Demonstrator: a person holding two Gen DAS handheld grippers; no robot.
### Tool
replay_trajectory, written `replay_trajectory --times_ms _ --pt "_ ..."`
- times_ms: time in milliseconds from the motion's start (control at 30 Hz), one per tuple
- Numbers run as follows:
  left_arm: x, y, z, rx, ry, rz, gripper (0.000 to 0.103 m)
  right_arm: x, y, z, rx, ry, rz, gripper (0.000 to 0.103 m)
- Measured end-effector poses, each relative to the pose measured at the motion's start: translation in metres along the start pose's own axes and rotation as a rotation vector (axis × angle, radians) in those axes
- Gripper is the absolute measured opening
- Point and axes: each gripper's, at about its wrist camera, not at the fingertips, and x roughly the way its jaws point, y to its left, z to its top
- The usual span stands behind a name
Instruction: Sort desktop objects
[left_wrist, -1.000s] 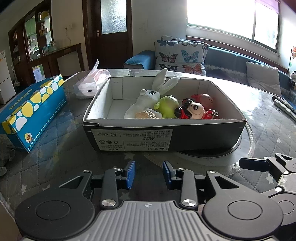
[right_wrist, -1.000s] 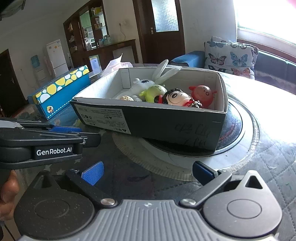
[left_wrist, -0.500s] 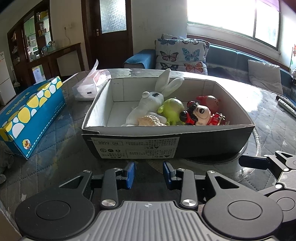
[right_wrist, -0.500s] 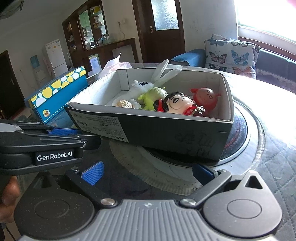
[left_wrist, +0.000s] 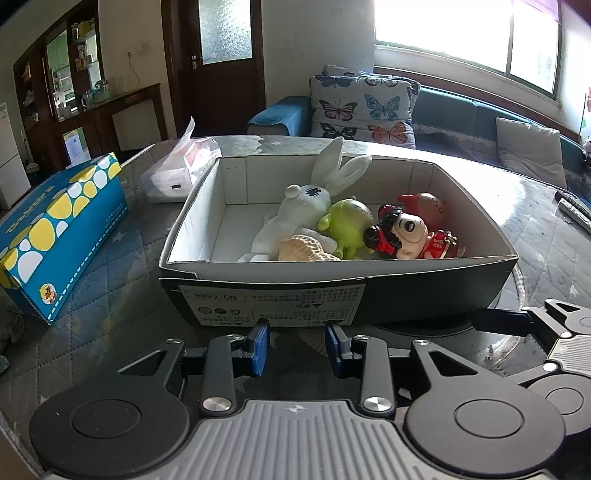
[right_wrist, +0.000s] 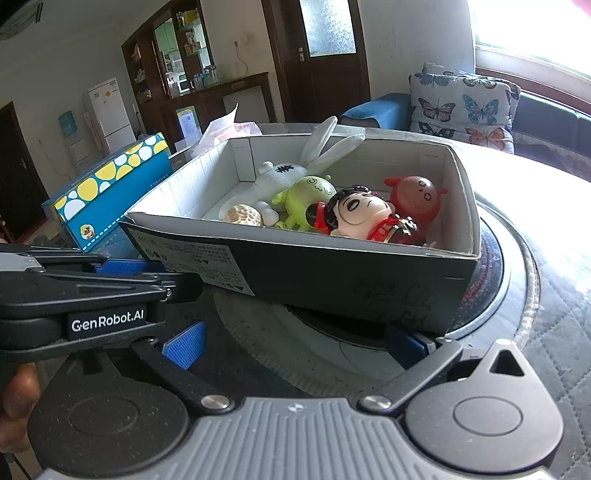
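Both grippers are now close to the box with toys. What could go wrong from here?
The toys lie packed together: grabbing the green toy may drag the white rabbit along. The box sits on a round glass plate, so a push could perhaps slide it. The left hand-held gripper and right hand-held gripper are close and could collide.

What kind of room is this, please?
Most likely a home living room: a sofa with butterfly cushions under the window, a wooden cabinet, and a fridge nearby.
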Motion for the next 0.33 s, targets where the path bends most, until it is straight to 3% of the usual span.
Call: replay_trajectory --times_ms 333 --pt "0.0019 0.0001 0.0022 -0.001 -0.015 0.006 0.035 0.0027 -0.0001 0.0023 0.005 -0.001 0.005 0.103"
